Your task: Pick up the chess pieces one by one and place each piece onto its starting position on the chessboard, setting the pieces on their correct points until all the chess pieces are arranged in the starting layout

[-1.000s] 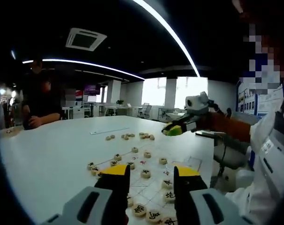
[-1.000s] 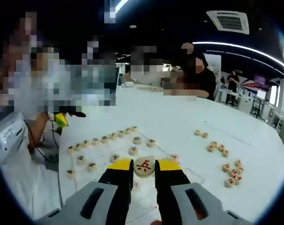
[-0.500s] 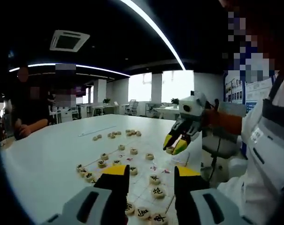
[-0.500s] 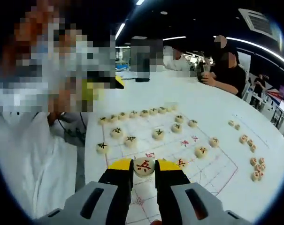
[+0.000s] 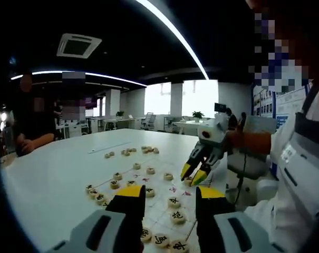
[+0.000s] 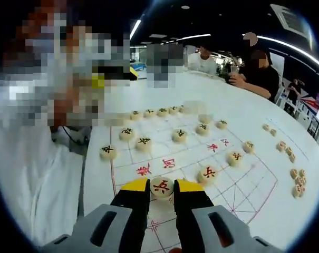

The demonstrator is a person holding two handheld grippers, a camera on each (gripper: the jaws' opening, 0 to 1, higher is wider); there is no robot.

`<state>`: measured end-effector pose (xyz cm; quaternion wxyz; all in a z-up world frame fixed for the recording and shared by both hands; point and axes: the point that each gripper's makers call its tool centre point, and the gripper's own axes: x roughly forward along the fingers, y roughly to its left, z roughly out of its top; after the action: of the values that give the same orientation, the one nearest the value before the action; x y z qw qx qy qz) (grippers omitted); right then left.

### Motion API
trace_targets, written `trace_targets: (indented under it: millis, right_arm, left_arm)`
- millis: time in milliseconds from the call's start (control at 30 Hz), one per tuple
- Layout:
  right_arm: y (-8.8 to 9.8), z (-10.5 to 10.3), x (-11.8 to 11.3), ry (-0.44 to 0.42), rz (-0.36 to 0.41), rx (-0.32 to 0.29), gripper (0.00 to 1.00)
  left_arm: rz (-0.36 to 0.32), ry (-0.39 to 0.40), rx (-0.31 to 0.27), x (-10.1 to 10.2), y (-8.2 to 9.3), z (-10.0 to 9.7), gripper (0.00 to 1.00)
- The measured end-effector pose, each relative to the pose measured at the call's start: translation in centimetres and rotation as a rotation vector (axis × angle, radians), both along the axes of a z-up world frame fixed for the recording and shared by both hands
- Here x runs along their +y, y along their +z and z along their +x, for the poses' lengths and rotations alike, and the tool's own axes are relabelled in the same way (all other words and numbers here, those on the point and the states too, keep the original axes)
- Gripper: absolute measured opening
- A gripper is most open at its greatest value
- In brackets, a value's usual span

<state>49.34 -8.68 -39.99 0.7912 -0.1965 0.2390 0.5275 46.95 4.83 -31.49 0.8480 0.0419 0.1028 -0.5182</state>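
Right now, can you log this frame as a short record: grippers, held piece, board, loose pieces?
right gripper: shut on a red-marked piece, low over the board
left gripper: open, holding nothing, above the board's near edge
placed pieces: black-marked row along the far side, one red-marked piece beside the gripper
loose pieces: on the table, off the board

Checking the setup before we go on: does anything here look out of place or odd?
Nothing is damaged or spilled. Loose chess pieces lie on the white table off the chessboard, not yet placed. The right hand-held gripper holds a red-marked piece.
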Motion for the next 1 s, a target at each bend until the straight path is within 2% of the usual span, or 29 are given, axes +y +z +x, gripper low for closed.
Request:
trace_targets:
  millis: [333,433,467,533,600,733,867,1000]
  right_arm:
    - [-0.5,0.2,-0.4,-0.018,0.008,0.014,0.21]
    - [0.0,0.3,-0.5,-0.034,0.028,0.025,0.43]
    - [0.4,0.4,-0.5,-0.043,0.052,0.031,0.47]
    - [1.7,0.7,-0.5,-0.065,0.106,0.03,0.47]
    - [2.8,1.1,-0.7,-0.084,0.135,0.019,0.5]
    - [4.4,2.8,-1.7,-0.168,0.19,-0.002,0.5]
    - [5.3,4.4,-3.1,-0.255,0.227,-0.013,0.49]
    - [5.8,6.4,-5.0,-0.381,0.254,-0.023,0.46]
  left_arm:
    - [-0.004,-0.002,0.001,-0.1,0.0,0.0,0.39]
    - [-0.006,-0.004,0.0,-0.1,0.1,-0.1,0.39]
    - [-0.007,-0.004,-0.001,-0.1,0.1,-0.1,0.39]
    - [-0.008,-0.001,-0.003,-0.1,0.2,0.0,0.39]
    - [-0.01,0.001,-0.004,-0.1,0.3,0.0,0.39]
    - [-0.01,0.004,-0.003,-0.1,0.2,0.0,0.39]
    - [-0.013,0.01,-0.004,0.0,0.4,0.1,0.39]
    - [-0.018,0.014,0.0,0.0,0.4,0.1,0.39]
